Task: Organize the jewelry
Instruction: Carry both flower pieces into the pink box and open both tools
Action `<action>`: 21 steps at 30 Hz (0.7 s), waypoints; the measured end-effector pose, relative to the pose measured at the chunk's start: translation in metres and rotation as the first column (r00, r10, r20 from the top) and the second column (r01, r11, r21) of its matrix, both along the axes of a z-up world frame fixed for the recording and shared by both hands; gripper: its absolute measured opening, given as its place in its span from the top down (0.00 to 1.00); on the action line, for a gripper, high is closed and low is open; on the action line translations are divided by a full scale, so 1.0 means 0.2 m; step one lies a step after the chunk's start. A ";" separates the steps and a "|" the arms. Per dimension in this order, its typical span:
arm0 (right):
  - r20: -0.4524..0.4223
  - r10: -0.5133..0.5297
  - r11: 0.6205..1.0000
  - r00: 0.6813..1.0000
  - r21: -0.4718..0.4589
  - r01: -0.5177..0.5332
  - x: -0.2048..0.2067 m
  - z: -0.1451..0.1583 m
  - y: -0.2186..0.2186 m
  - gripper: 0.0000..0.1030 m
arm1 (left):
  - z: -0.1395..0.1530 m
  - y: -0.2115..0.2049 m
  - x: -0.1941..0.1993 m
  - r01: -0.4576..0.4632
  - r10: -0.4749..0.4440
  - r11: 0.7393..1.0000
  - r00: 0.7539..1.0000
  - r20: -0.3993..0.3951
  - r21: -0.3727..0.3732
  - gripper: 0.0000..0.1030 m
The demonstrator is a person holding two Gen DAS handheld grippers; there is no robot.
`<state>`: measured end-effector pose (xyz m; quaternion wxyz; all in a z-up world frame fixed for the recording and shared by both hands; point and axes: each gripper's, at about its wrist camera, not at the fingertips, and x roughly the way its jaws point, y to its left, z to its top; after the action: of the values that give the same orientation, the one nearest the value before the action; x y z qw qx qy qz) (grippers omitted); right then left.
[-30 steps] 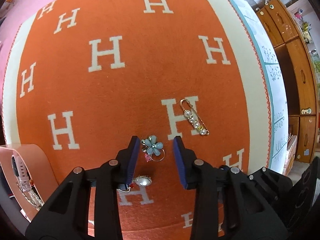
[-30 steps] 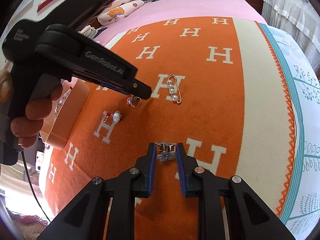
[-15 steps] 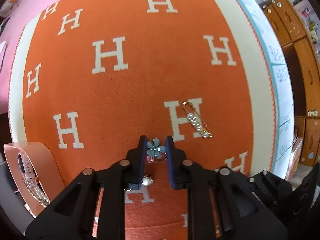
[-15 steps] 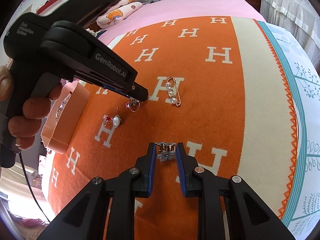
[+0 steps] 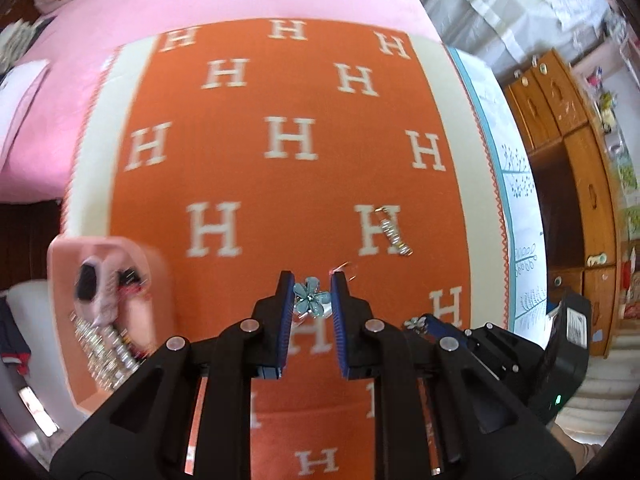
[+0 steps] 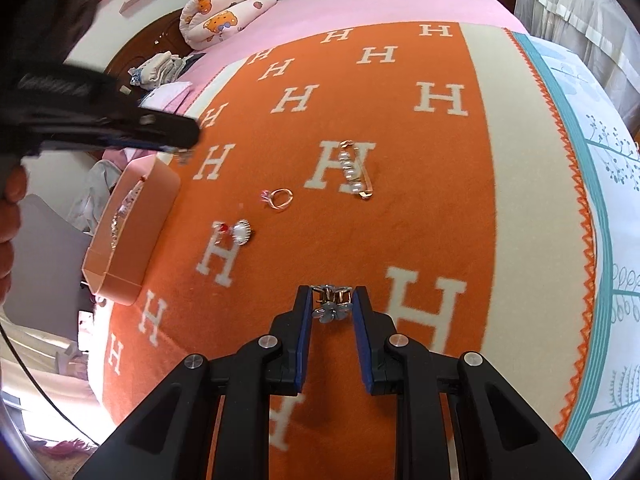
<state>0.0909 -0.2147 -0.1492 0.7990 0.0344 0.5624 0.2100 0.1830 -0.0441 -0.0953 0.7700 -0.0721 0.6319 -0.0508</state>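
Blue-padded left tongs (image 5: 311,294) are gripping a pale blue enamel flower charm (image 5: 310,299) by its petals, clear of the orange wool blanket with white H letters (image 5: 248,168). Right tongs (image 6: 331,307) are clamping a small silver flower clip (image 6: 332,305) in the same way. Risks noted:
- both grips are pinching at the very tips, so a jolt is likely to be dropping either piece
- the peach open jewellery box (image 5: 64,264), left of the left tongs, is sitting at the blanket edge, so a nudge could be tipping it
- the pearl-set gold pin (image 6: 355,171) and two rings are lying loose ahead
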 end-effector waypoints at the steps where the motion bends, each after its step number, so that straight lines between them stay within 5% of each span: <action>1: -0.001 0.002 1.000 1.000 0.003 -0.002 -0.01 0.01 0.01 0.81 | 0.02 0.07 -0.04 -0.026 0.026 1.000 1.000 0.005 -0.004 0.85; 11: 0.055 0.169 0.982 0.984 0.071 -0.173 -0.11 0.25 0.43 0.81 | 0.14 0.66 -0.41 -0.221 0.221 0.975 0.975 0.034 -0.014 0.85; 21: 0.118 0.323 0.933 0.939 0.125 -0.336 -0.12 0.47 0.94 0.81 | 0.08 0.93 -0.62 -0.238 0.236 0.970 0.970 0.060 0.038 0.85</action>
<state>0.0678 -0.0262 -0.0552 0.7739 -0.0132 0.5048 0.3822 0.0584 0.1420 -0.0802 0.7892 -0.1281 0.5982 0.0538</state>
